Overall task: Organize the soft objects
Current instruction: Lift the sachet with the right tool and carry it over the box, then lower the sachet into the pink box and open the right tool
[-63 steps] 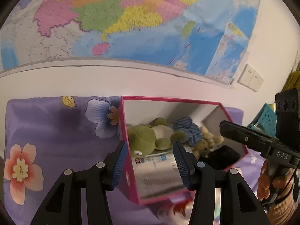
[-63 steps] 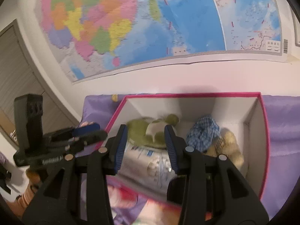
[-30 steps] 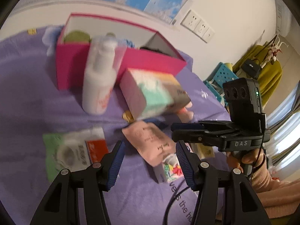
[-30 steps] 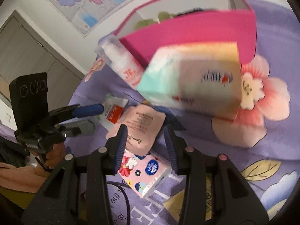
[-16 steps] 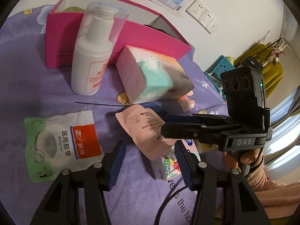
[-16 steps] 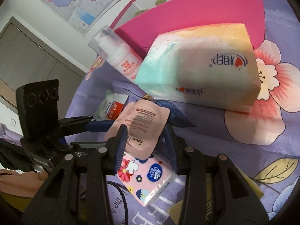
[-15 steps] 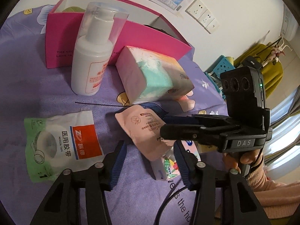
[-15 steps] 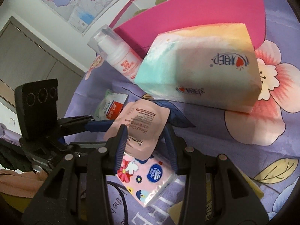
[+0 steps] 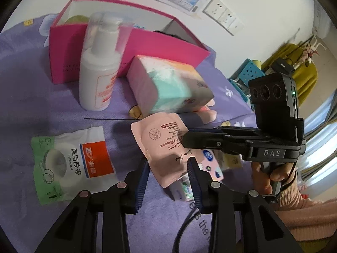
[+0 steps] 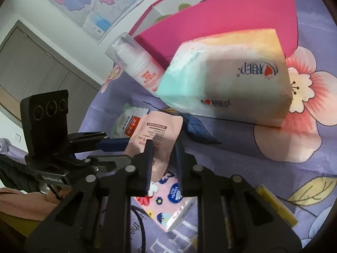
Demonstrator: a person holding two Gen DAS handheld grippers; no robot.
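A pink hand-cream sachet [image 9: 163, 145] lies on the purple flowered cloth, partly over a small pink tissue pack [image 10: 166, 200]. My left gripper [image 9: 168, 175] is open with its fingers either side of the sachet's near end. My right gripper [image 10: 163, 162] comes from the other side; its jaws stand narrow around the sachet's [image 10: 155, 135] edge, and whether they grip it is unclear. A pastel tissue pack [image 9: 168, 86] lies behind, in front of the pink box [image 9: 69, 48] that holds plush toys.
A white pump bottle [image 9: 99, 73] stands left of the tissue pack. A green-and-white medical tape bag [image 9: 69, 164] lies at the left. A black cable [image 9: 185, 227] runs near the front edge. A yellow flat item [image 10: 276, 206] lies at the right.
Both grippers dropped from looking into the pink box down to the cloth. In the last half second both closed in on the pink sachet and the right jaws narrowed.
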